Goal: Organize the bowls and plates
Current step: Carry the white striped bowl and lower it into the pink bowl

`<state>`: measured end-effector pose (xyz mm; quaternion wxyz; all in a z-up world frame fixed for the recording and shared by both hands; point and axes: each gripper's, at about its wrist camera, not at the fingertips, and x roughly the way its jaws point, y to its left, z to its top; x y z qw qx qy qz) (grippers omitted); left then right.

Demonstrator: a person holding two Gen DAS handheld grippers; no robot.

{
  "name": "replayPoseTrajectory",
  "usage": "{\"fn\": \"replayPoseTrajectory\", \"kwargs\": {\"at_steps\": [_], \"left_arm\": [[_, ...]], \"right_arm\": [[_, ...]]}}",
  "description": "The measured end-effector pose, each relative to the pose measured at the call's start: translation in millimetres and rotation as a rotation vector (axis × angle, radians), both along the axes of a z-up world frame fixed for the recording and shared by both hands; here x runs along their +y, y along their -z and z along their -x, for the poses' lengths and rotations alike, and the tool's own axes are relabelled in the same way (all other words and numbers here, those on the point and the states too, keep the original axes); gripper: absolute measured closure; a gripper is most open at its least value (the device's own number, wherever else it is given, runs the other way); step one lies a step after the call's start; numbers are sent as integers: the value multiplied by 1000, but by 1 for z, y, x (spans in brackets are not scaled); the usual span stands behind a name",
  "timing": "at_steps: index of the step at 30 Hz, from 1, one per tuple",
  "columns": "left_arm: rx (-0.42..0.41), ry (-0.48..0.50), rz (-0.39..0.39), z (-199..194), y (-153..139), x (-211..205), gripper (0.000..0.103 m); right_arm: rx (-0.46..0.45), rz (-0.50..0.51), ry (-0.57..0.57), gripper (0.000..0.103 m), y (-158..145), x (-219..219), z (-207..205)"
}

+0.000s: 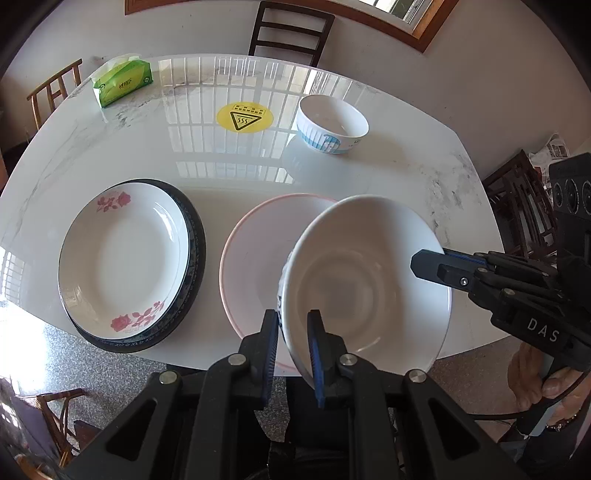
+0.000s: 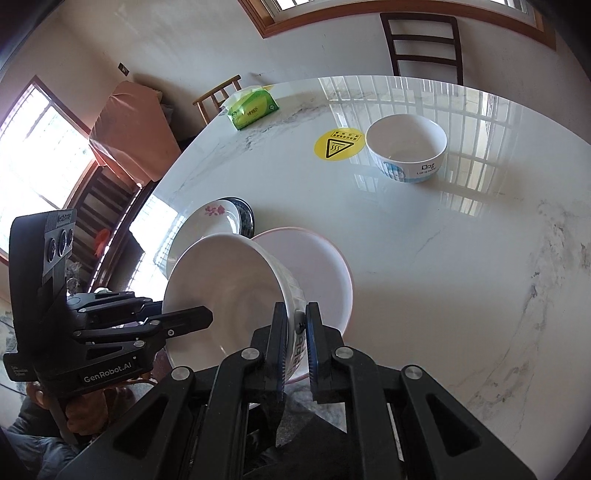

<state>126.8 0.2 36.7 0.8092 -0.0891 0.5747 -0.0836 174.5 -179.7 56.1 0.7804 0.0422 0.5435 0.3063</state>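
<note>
Both tools pinch one white bowl (image 1: 354, 280) by opposite rims: left tool (image 1: 293, 343), right tool (image 2: 295, 339). Tilted, it hangs over the pink plate (image 1: 255, 254); another bowl (image 1: 332, 123) sits beyond that plate on the desk (image 1: 399, 173).

We see a glossy marble-look table (image 1: 229, 162), white with grey veins, mirroring the window bars. The white bowl (image 1: 354, 280) looks like glazed ceramic, smooth and shiny, as do the second bowl (image 1: 332, 123), the pink-rimmed plate (image 1: 251, 258) and the rose-printed plate (image 1: 122, 258). The left gripper (image 1: 293, 350) is matt black plastic with ridged blue pads (image 1: 316, 354) and bright metal screws. The tissue pack (image 1: 123, 83) is shiny green plastic film. The chair (image 1: 290, 31) is dark wood.
</note>
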Motion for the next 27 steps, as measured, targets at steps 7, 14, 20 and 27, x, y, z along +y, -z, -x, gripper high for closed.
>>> {"fn": "replayPoseTrajectory", "kwargs": {"at_steps": [7,14,20,27], "left_arm": [[17,-17,-8,-5,8,0,87],[30,-24,-7,-11,17,1,87],[42,-32,-9,-16,23,2,87],[52,-37,-11,-20,29,3,87]], "right_arm": [[23,7,2,93,9,4,-1],[38,15,5,93,18,8,-3],[57,12,13,93,26,6,-8],[67,24,13,93,33,9,-10]]}}
